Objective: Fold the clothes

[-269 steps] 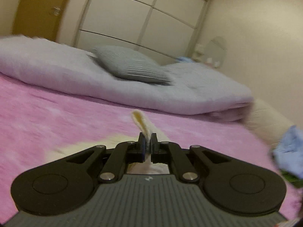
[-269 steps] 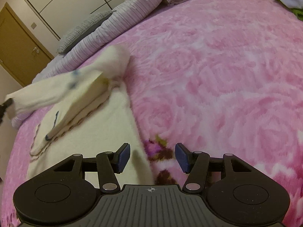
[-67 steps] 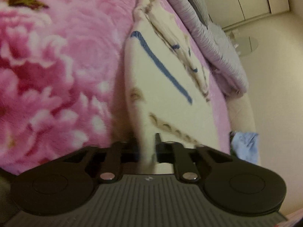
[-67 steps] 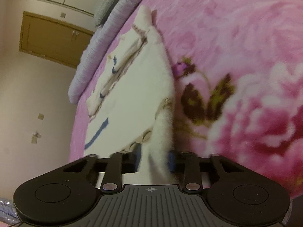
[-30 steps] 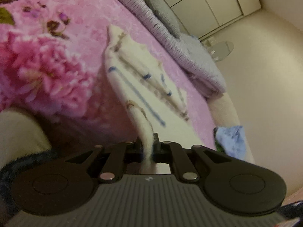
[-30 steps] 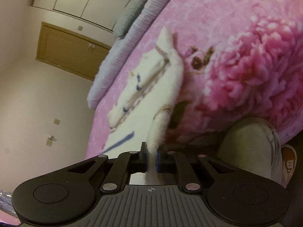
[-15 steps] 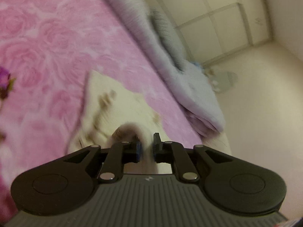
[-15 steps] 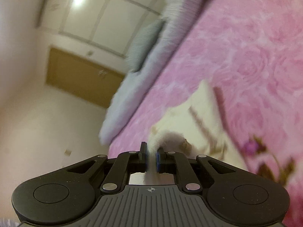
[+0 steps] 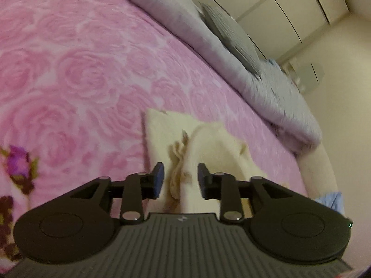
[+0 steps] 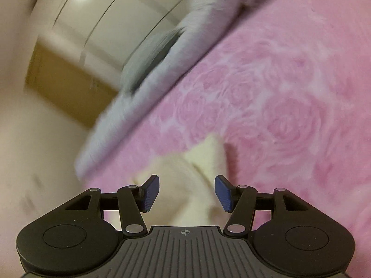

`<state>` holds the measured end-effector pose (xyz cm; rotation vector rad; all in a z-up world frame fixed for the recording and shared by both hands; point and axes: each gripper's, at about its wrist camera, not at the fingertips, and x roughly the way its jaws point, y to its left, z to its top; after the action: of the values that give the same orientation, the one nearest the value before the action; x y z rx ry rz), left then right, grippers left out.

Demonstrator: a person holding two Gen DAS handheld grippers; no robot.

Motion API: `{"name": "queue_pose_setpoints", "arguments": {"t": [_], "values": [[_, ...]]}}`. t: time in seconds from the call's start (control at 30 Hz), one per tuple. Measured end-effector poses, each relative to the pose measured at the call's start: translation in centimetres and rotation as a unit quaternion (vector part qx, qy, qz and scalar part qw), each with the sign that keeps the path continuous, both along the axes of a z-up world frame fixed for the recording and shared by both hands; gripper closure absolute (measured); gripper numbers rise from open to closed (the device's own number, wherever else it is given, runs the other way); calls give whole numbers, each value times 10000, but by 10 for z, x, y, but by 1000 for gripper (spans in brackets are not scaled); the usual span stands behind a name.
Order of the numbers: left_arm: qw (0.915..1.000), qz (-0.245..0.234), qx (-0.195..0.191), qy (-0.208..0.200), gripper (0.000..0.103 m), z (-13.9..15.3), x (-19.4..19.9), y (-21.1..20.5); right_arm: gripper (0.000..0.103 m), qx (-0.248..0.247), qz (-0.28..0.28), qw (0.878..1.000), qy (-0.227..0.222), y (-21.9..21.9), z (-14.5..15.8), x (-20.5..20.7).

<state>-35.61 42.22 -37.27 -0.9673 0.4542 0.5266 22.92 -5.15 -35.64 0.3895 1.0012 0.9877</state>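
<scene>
Both jaws opening now: my left tool [image 9: 180, 177] and right tool [image 10: 187, 193] spread around the cream garment [image 9: 208, 148], low centre on the pink bed [image 9: 81, 69]. I'd back straight off, keeping the fold flat.

- One cream garment [image 9: 208, 148], folded, at 6 o'clock on the blanket.
- One pink rose blanket [image 9: 81, 74].
- One lilac quilt [image 9: 266, 88], at 1 o'clock.
- One grey pillow [image 9: 231, 44].
- Two grippers: left gripper [image 9: 180, 180], right gripper [image 10: 186, 193], both opening.
</scene>
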Motion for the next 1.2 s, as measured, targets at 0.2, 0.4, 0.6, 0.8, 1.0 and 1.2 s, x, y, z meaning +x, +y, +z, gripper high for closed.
{"name": "queue_pose_setpoints", "arguments": {"t": [0.2, 0.4, 0.6, 0.8, 1.0, 1.2], "values": [[9996, -249, 115, 113, 73, -4, 28, 12, 46, -828, 1066, 9845, -1117, 27, -13, -28], [9966, -701, 288, 334, 74, -14, 62, 21, 46, -1091, 1590, 9600, -2032, 61, -17, -35], [9990, -362, -129, -226, 96, -26, 64, 38, 91, -1190, 1677, 9537, -2195, 95, -40, -24], [9984, 72, -493, -281, 94, -44, 52, 41, 91, -500, 674, 9949, -567, 73, -57, 16], [9984, -123, -436, -348, 81, -35, 60, 46, 86, -400, 1177, 9899, -681, 81, -52, 14], [9991, -416, -23, -69, 80, -28, 68, 40, 58, -1075, 1543, 9705, -1508, 100, -55, 1]]}}
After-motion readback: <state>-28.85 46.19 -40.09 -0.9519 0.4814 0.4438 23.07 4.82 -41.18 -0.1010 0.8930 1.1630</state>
